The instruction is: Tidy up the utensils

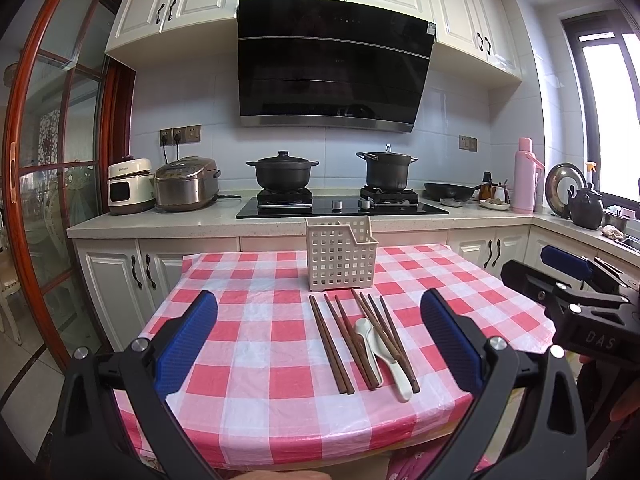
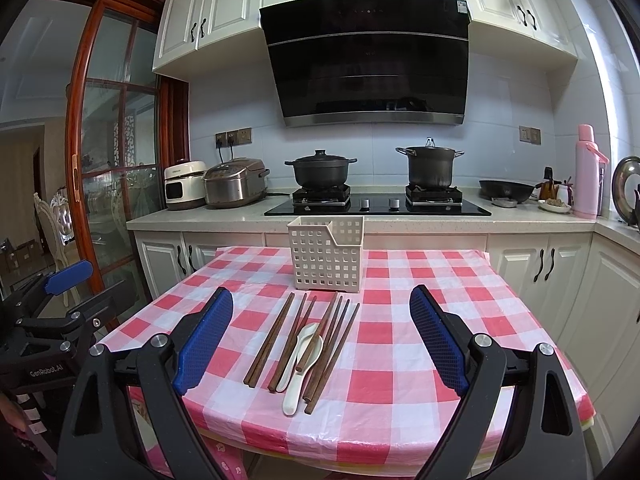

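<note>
Several dark wooden chopsticks (image 1: 332, 348) (image 2: 268, 340) lie side by side on the red-and-white checked tablecloth (image 1: 256, 320) (image 2: 400, 320). Two white ceramic spoons (image 1: 390, 356) (image 2: 298, 364) rest among them. Just behind stands a white perforated plastic holder (image 1: 342, 258) (image 2: 326, 256), upright, with nothing visible in it. My left gripper (image 1: 320, 340) hovers open near the table's front edge, its blue pads wide apart either side of the utensils. My right gripper (image 2: 322, 340) is open too, held at the same distance. Each gripper shows at the edge of the other's view.
A kitchen counter (image 1: 160, 224) runs behind the table with two black pots (image 1: 283, 170) on a gas hob, two rice cookers (image 1: 186, 184), a pan and a pink flask (image 1: 525, 176). A wood-framed glass door (image 1: 60, 160) stands at the left.
</note>
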A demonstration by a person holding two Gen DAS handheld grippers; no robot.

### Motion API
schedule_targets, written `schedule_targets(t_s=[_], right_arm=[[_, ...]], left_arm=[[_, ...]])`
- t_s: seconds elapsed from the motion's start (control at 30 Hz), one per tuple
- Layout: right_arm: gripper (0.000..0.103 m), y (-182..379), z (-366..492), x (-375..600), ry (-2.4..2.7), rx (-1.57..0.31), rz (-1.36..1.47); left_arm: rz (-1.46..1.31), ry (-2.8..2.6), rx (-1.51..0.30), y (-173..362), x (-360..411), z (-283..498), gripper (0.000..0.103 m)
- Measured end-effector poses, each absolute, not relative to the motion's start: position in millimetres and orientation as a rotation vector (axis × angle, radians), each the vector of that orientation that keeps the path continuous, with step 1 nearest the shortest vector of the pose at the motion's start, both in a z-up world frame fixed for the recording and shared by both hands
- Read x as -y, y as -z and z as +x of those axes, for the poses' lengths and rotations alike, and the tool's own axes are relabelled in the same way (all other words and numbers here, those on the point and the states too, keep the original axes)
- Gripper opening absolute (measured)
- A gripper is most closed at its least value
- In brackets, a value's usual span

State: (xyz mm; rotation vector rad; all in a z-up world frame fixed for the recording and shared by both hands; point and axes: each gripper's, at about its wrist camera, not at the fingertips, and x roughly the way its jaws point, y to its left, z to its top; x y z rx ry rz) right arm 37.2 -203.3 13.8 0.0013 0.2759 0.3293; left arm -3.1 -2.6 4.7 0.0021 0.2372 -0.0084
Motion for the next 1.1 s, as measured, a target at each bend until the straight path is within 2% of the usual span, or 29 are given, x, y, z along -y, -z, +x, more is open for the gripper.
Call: schedule_targets(t_s=[0.67, 1.1], right_arm=[[0.085, -10, 40, 204, -0.318, -0.286, 0.002], [0.085, 25, 94, 208, -0.292, -0.434, 0.035]], left_arm=[[0.0, 0.001, -0.251, -1, -1, 0, 0.098], [-0.041, -0.029, -0.413, 34, -30, 61, 0.098]])
